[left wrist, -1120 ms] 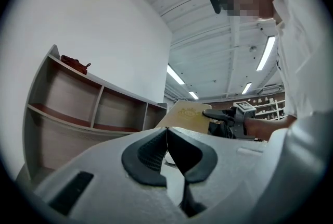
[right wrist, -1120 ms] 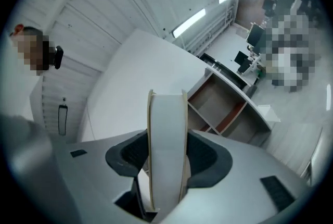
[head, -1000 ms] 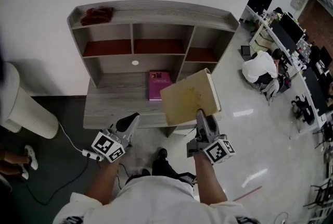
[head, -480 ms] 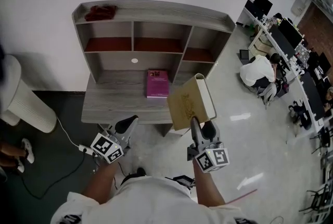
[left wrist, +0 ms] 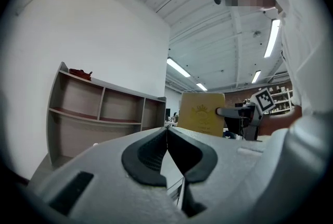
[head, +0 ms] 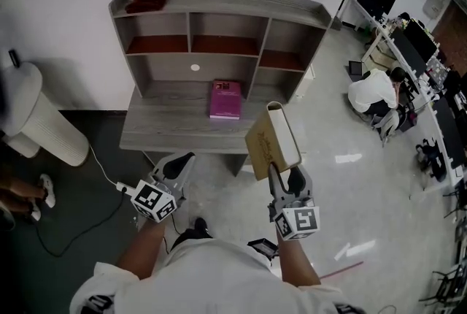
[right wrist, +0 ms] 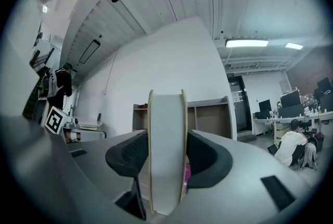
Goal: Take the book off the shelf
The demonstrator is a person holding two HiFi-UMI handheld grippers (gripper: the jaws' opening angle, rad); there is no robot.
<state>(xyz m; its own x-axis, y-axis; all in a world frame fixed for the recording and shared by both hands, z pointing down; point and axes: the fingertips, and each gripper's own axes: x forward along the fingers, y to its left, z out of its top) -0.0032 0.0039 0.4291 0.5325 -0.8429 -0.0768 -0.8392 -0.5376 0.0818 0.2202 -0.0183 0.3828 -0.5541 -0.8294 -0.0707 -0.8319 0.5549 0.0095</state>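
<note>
My right gripper (head: 282,177) is shut on a thick tan book (head: 270,142), holding it upright in the air in front of the grey shelf unit (head: 219,20). In the right gripper view the book's white page edge (right wrist: 166,150) fills the gap between the two black pads. From the left gripper view the book's tan cover (left wrist: 202,112) shows beside the right gripper. A second, pink book (head: 225,99) lies flat on the desk surface under the shelf compartments. My left gripper (head: 177,168) hangs below the desk's front edge, shut and holding nothing.
A dark red cloth (head: 147,1) lies on the shelf's top left. A white ribbed cylinder (head: 44,126) stands at the left, with a cable and power strip (head: 124,188) on the floor. A person (head: 373,93) sits at desks with monitors at the far right.
My right gripper has pulled the tan book back from the shelf and turned it from flat-facing to edge-on and upright. The left gripper has barely moved.
</note>
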